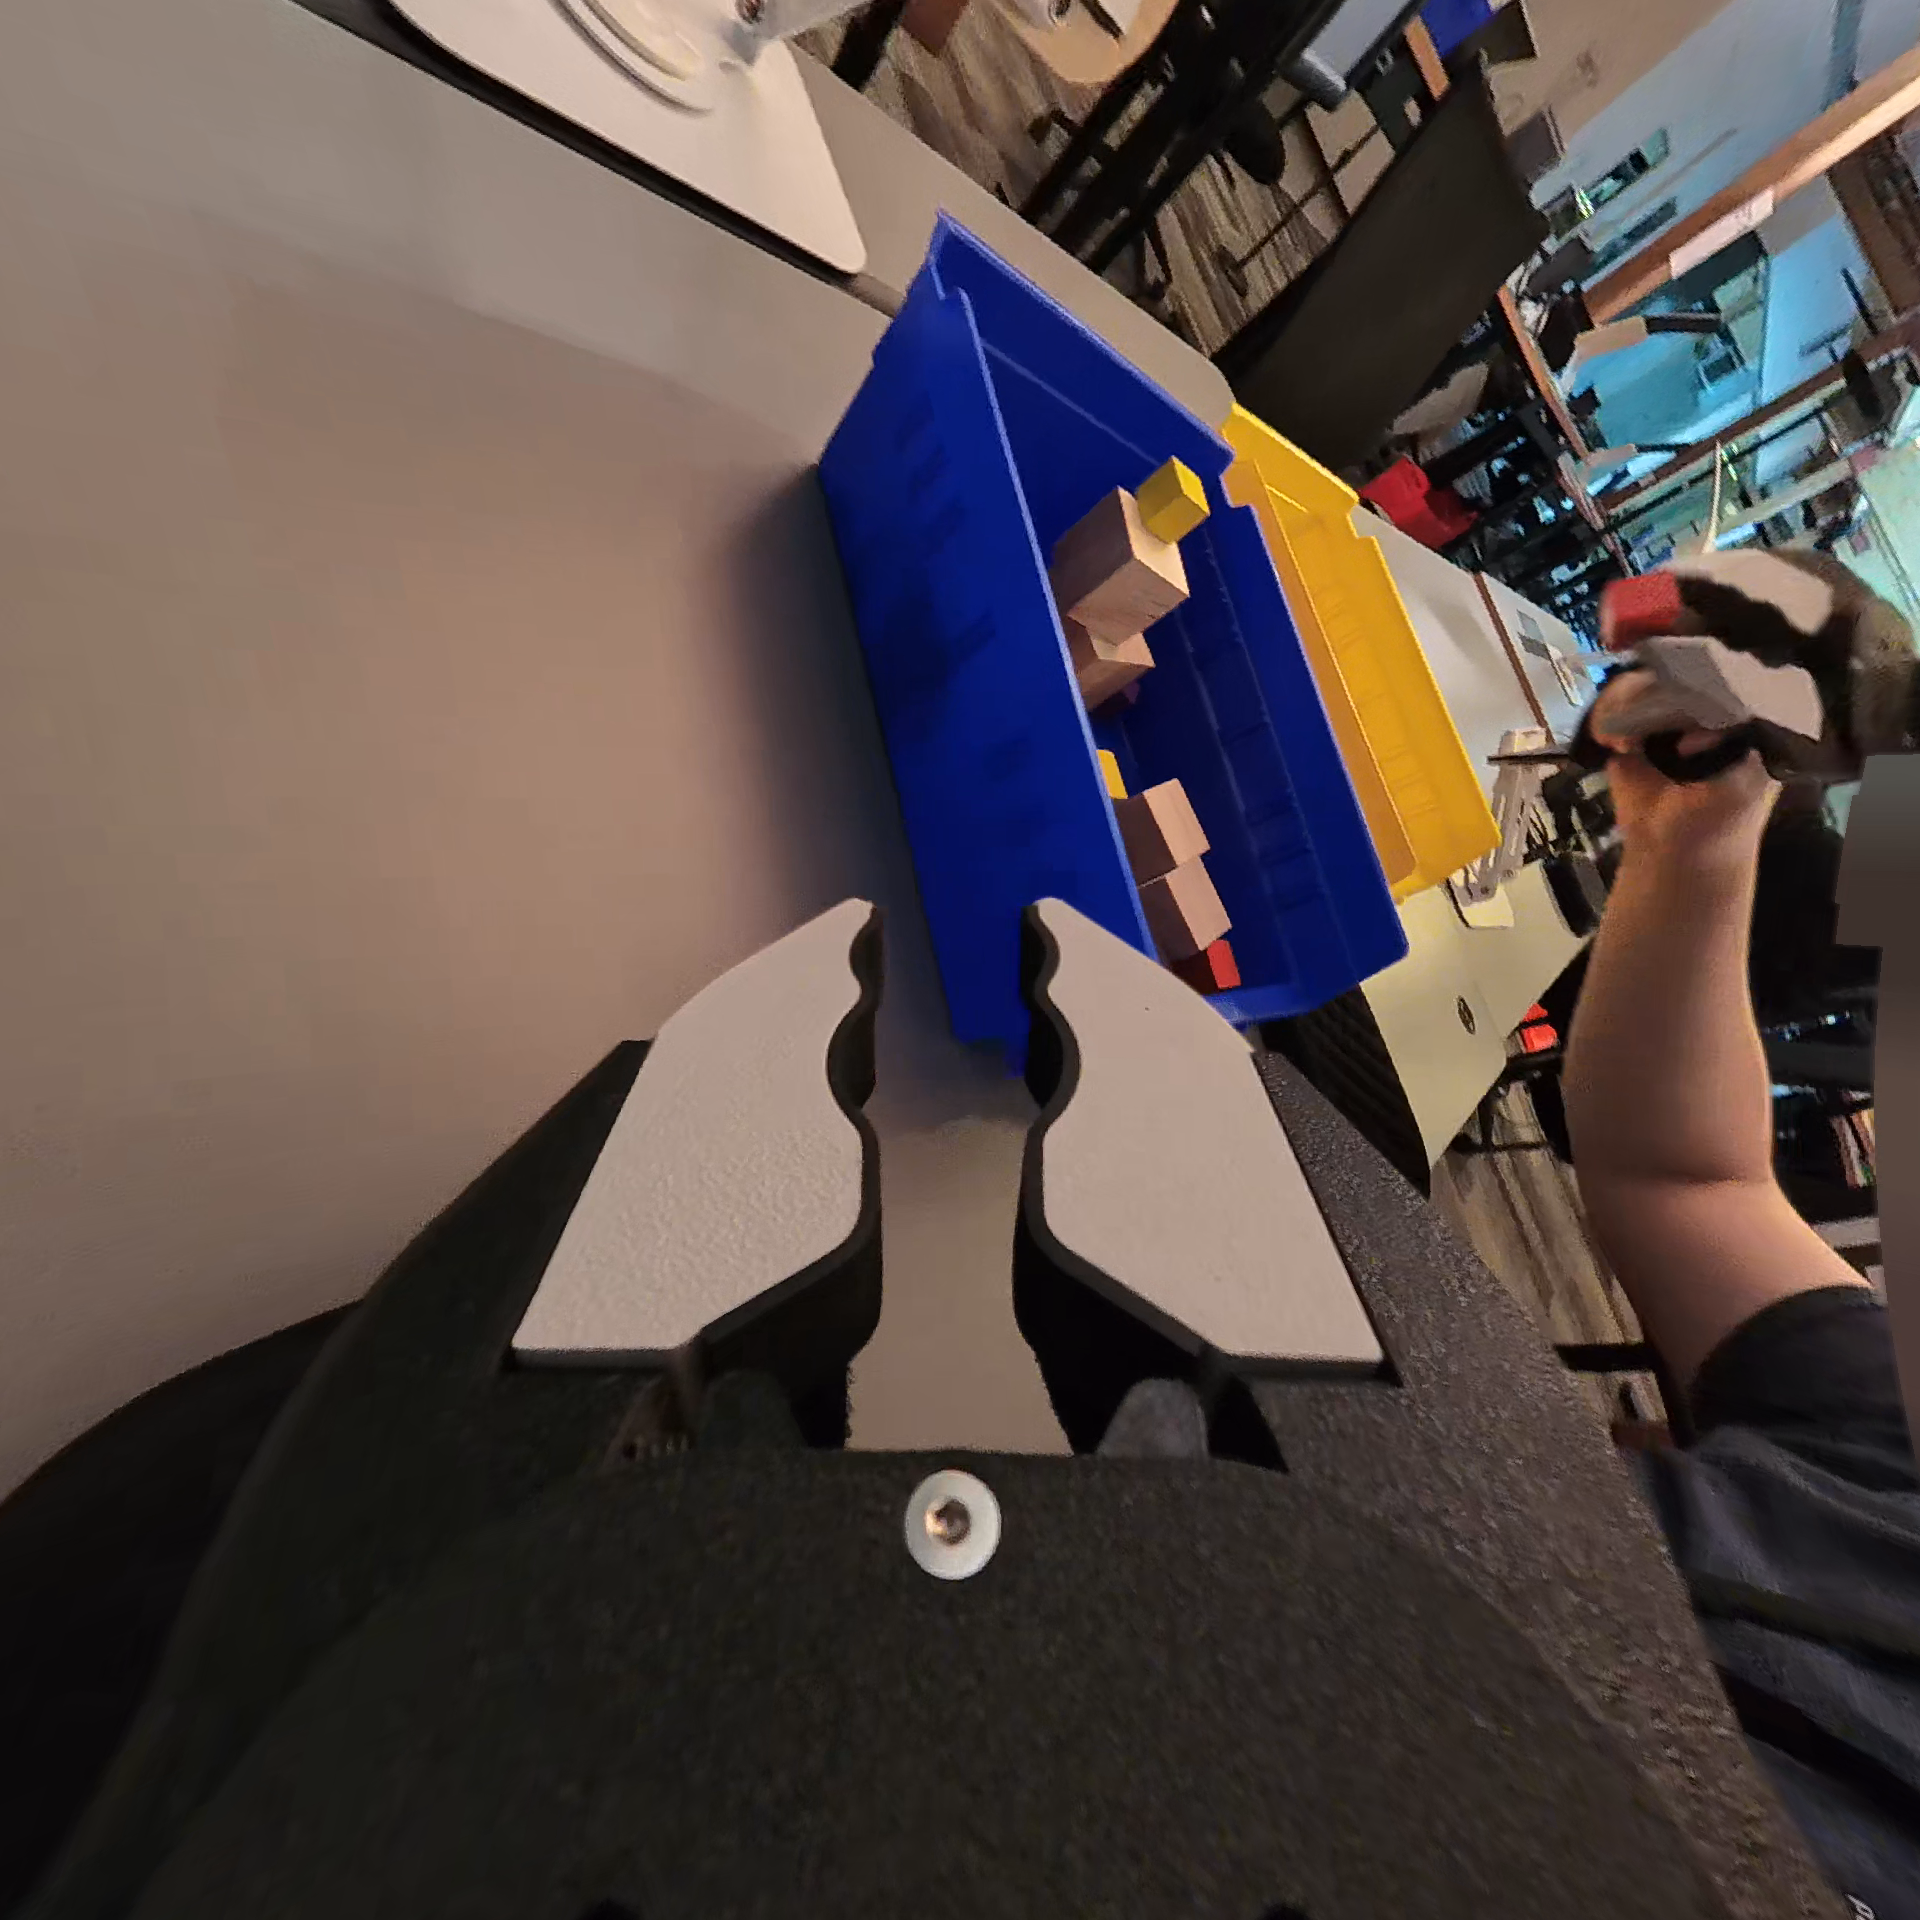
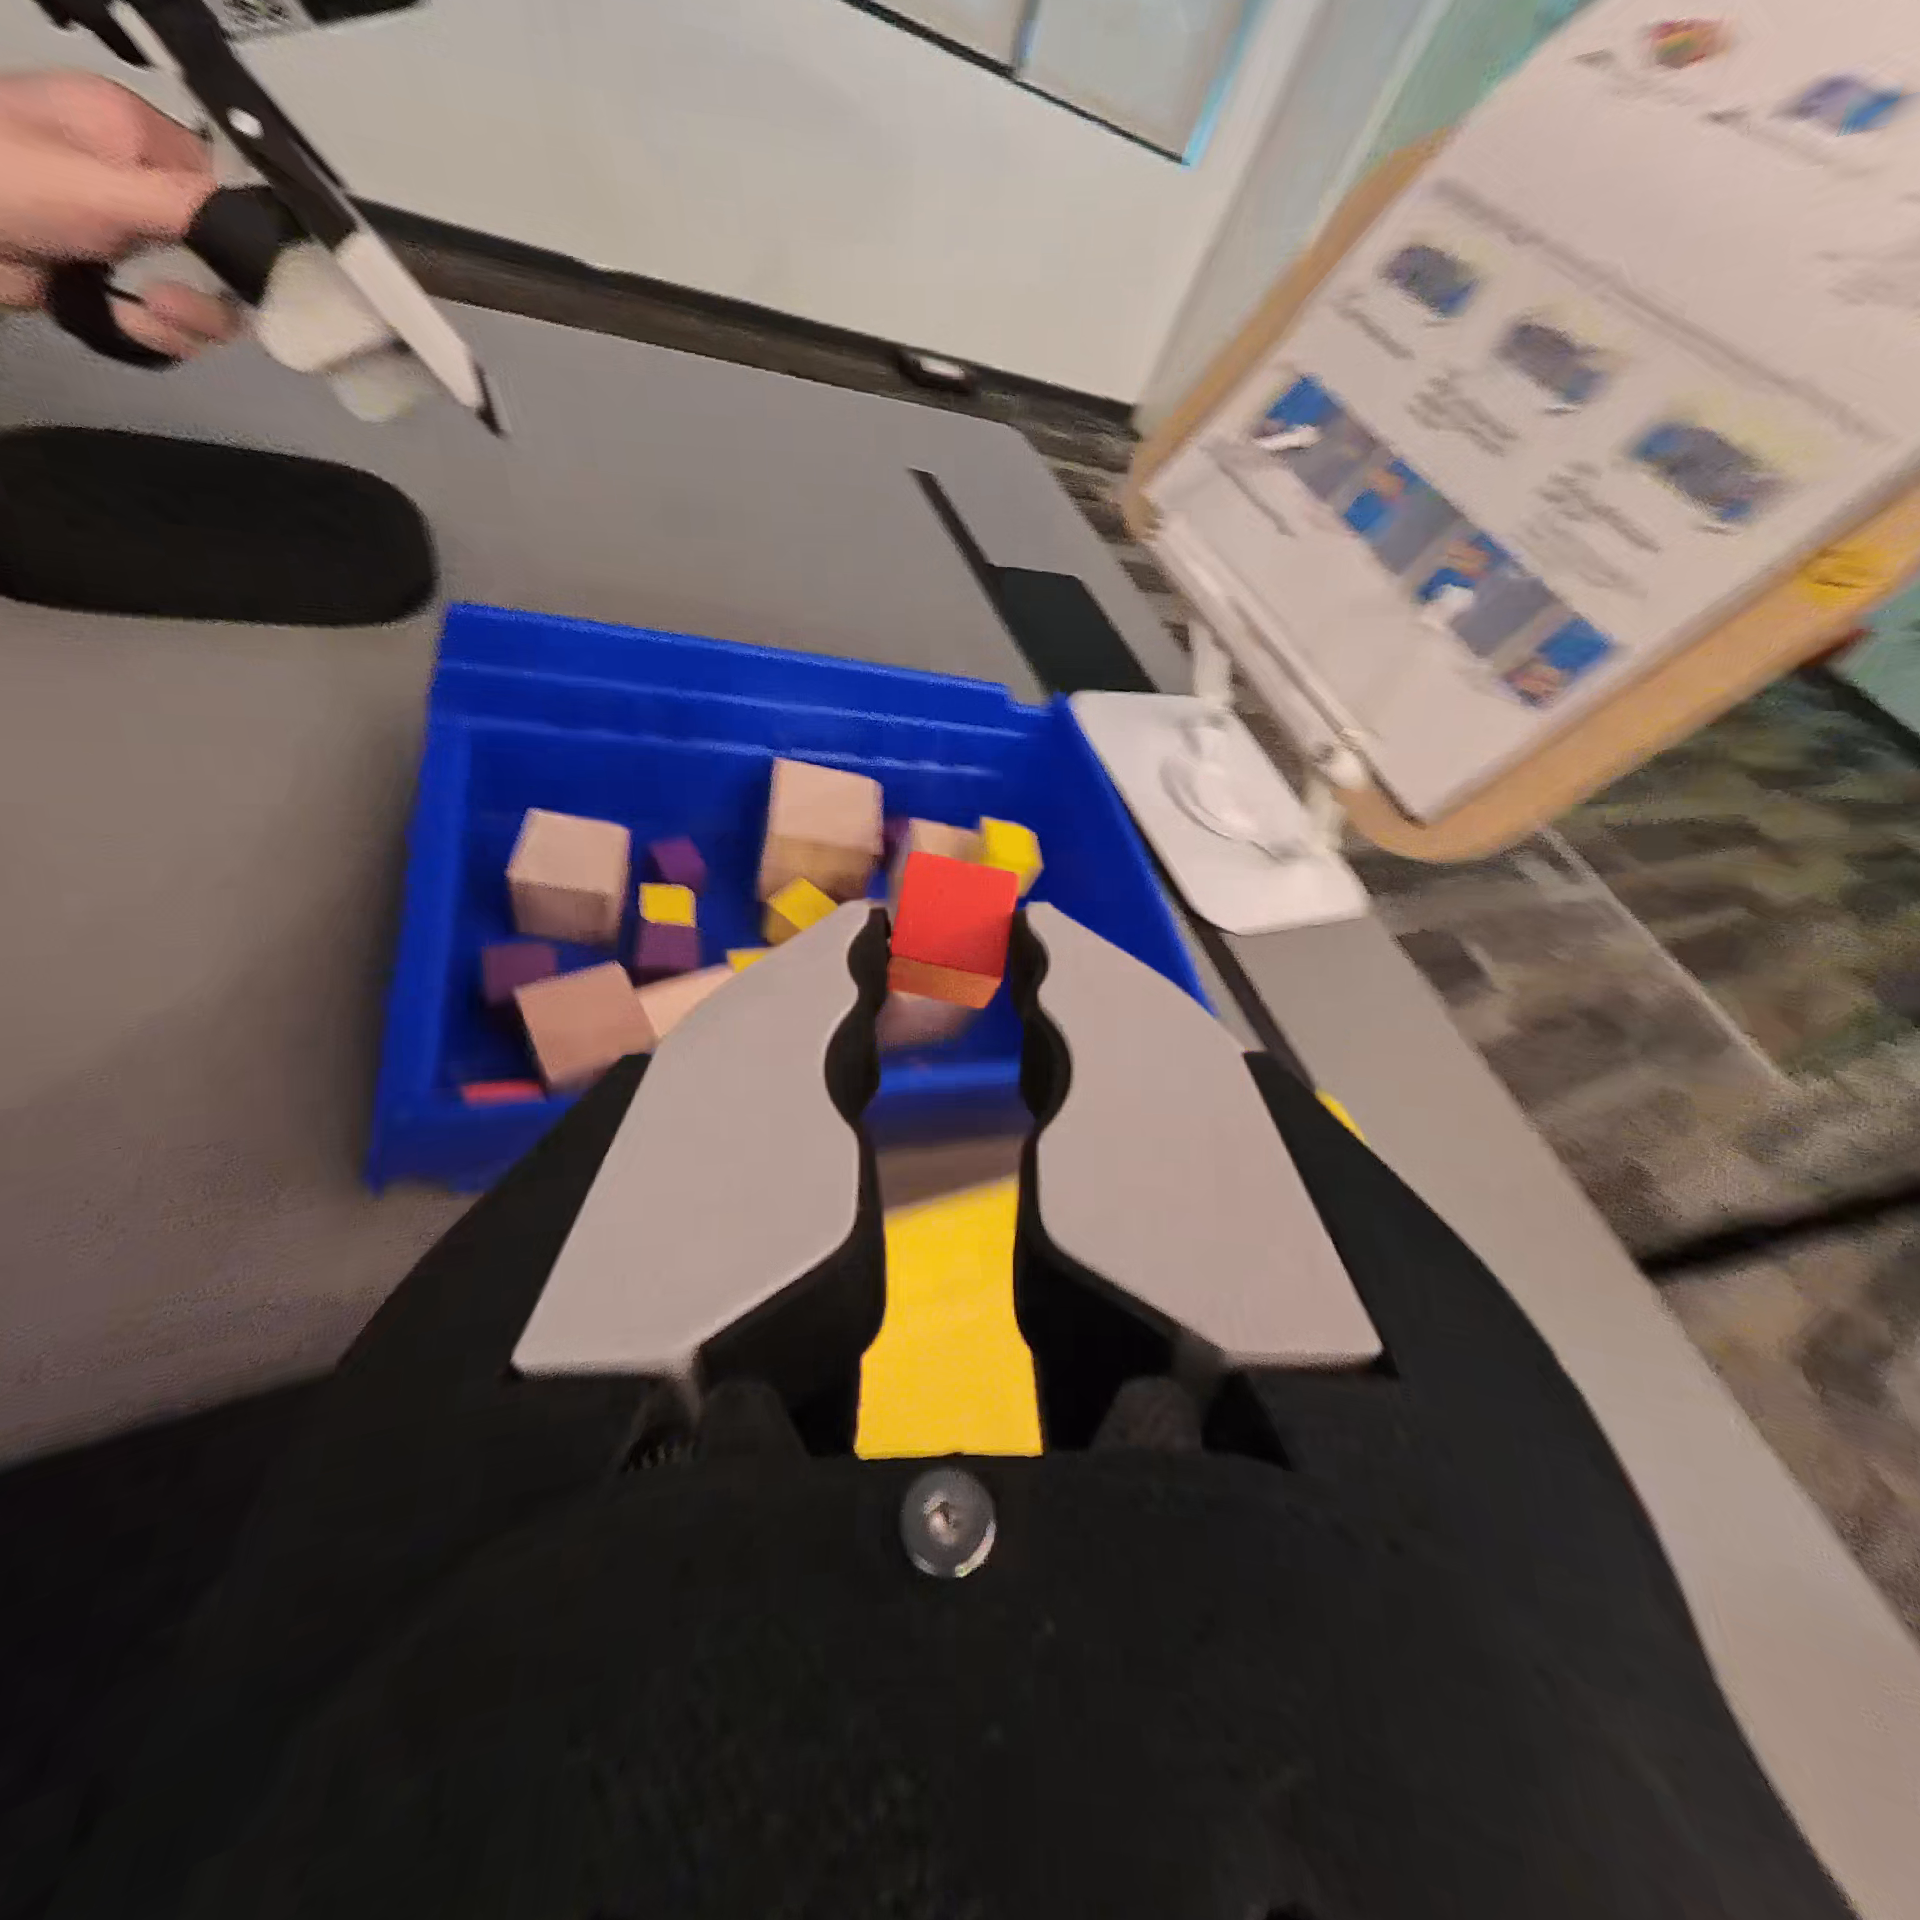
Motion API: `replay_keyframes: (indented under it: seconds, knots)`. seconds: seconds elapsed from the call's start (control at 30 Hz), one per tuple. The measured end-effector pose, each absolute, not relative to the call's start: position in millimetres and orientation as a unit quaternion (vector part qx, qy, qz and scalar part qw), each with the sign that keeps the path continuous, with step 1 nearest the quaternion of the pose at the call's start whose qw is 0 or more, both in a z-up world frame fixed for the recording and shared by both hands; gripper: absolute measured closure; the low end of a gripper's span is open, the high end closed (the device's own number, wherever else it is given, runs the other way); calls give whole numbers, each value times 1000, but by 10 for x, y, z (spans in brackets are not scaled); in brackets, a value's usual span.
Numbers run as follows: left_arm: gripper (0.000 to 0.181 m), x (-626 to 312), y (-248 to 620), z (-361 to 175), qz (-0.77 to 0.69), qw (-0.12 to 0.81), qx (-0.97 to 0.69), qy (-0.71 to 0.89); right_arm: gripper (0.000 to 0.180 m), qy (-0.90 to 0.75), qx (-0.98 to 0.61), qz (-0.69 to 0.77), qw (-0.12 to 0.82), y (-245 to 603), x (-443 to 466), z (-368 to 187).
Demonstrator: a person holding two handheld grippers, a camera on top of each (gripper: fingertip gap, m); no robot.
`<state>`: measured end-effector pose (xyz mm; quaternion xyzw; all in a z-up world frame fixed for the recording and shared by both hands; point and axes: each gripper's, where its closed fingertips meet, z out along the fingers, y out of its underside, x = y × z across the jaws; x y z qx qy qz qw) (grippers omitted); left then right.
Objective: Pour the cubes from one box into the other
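Note:
A blue box (image 2: pixel 727 675) sits on the grey table and holds several wooden, purple, yellow and red cubes (image 2: pixel 569 873). My right gripper (image 2: pixel 951 925) is shut on a red cube (image 2: pixel 954 914) and holds it above the box's right end. A yellow box (image 2: pixel 951 1320) lies under that gripper, beside the blue one. In the left wrist view my left gripper (image 1: pixel 951 925) is open and empty at the near corner of the blue box (image 1: pixel 935 623); the yellow box (image 1: pixel 1382 665) lies beyond it. The right gripper (image 1: pixel 1662 634) with the red cube (image 1: pixel 1640 608) shows far right.
A picture board (image 2: pixel 1507 416) on a white stand base (image 2: pixel 1226 831) stands just right of the blue box. A black pad (image 2: pixel 208 530) lies at the left. The table edge (image 2: pixel 1455 1091) runs along the right. A person's forearm (image 1: pixel 1683 987) holds the right gripper.

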<state>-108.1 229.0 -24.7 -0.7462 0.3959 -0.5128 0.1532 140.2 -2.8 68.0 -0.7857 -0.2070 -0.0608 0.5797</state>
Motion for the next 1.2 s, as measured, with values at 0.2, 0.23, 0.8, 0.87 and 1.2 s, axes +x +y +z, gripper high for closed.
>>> replay_keyframes:
  seconds: [0.2,0.23,0.8,0.87,1.2]
  knots:
    - [156,-936,2105,-258,-523,130,-725,430,157,-211,-878,14,430,852,838,-215]
    - [156,-929,2093,-271,-522,129,-723,433,157,-217,-894,19,392,909,783,-348]
    - [131,-417,1867,-165,-469,103,-707,520,138,-58,-855,-160,489,358,1755,460]
    - [124,-182,1780,-235,-429,83,-712,550,133,15,-838,-232,494,-35,2255,622]
    - [158,234,1890,-958,-158,38,-781,603,138,316,-810,-182,460,-1068,3428,190]
